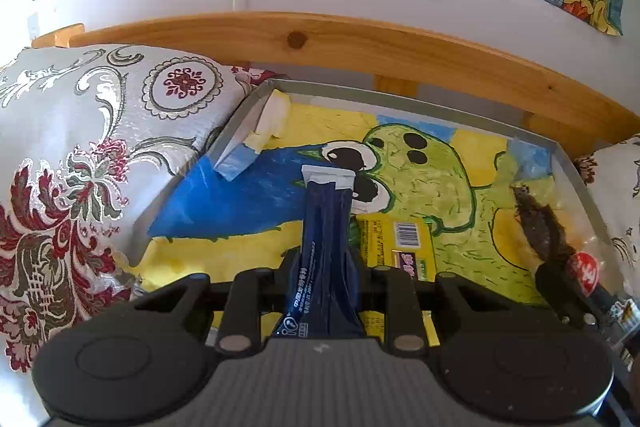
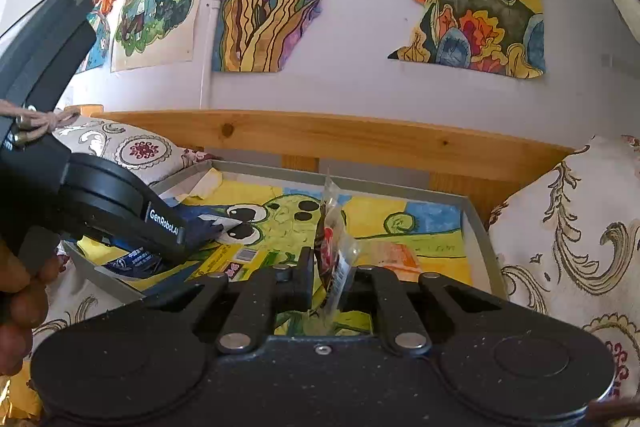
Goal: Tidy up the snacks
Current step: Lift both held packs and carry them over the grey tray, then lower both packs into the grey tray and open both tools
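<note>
My left gripper [image 1: 326, 267] is shut on a dark blue snack packet [image 1: 326, 227] that stands up over the grey tray [image 1: 420, 99]; the same packet [image 2: 200, 223] shows under that gripper [image 2: 188, 239] in the right wrist view. A yellow snack packet [image 1: 396, 243] with a barcode lies flat on the tray's painted lining, just right of the blue one, and appears again [image 2: 236, 259]. My right gripper [image 2: 334, 275] is shut on a clear snack bag [image 2: 334, 247] with dark contents and a red label, held upright over the tray [image 2: 476, 227]. That bag [image 1: 540, 227] shows at the right in the left wrist view.
Patterned cushions flank the tray, one on the left [image 1: 80, 147] and one on the right [image 2: 568, 247]. A wooden rail [image 1: 320, 39] runs behind it below a wall of paintings. A person's hand [image 2: 16, 307] grips the left tool. An orange packet [image 2: 400, 253] lies in the tray.
</note>
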Demonstrator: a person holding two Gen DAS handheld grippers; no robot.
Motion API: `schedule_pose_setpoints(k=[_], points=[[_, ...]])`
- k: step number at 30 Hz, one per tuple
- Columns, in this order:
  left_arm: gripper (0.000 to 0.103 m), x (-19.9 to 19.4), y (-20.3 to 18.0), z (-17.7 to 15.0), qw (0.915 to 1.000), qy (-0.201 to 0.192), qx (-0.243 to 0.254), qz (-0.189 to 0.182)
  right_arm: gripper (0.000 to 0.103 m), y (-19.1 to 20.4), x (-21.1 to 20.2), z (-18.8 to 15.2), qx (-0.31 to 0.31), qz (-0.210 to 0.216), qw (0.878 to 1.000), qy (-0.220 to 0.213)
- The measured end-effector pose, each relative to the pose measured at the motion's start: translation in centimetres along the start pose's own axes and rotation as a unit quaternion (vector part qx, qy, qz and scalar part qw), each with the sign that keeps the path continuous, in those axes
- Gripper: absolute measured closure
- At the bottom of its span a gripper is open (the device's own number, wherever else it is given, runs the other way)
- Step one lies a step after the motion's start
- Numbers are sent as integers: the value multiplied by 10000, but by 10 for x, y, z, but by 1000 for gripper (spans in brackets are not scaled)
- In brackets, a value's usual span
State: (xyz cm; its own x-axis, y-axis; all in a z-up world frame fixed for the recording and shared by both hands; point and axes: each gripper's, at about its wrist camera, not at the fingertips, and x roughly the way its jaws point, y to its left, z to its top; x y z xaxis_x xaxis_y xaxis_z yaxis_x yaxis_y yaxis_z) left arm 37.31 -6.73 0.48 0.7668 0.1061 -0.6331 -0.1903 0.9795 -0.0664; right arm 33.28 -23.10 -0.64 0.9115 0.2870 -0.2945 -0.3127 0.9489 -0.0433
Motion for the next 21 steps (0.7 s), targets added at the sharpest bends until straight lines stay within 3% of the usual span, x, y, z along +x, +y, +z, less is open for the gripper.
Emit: schedule_pose_setpoints(k=[2, 5, 14, 18, 21], points=[[73, -2, -1, 0, 10000, 20, 28, -8, 92, 1, 1, -1, -28, 1, 10000, 43], [71, -3, -2, 1, 10000, 23, 47, -14, 80, 2, 1, -1, -60, -77, 9999, 38], [35, -25, 7, 2, 9996, -241, -105, -56, 45, -3, -12, 6, 49, -276, 9995, -168], [9, -48, 18, -4, 9973, -579, -426, 139, 15, -4, -29, 14, 89, -519, 9978, -412], [5, -65, 25, -12, 9950, -793, -563, 218, 7, -5, -44, 19, 175, -651, 9959, -597]])
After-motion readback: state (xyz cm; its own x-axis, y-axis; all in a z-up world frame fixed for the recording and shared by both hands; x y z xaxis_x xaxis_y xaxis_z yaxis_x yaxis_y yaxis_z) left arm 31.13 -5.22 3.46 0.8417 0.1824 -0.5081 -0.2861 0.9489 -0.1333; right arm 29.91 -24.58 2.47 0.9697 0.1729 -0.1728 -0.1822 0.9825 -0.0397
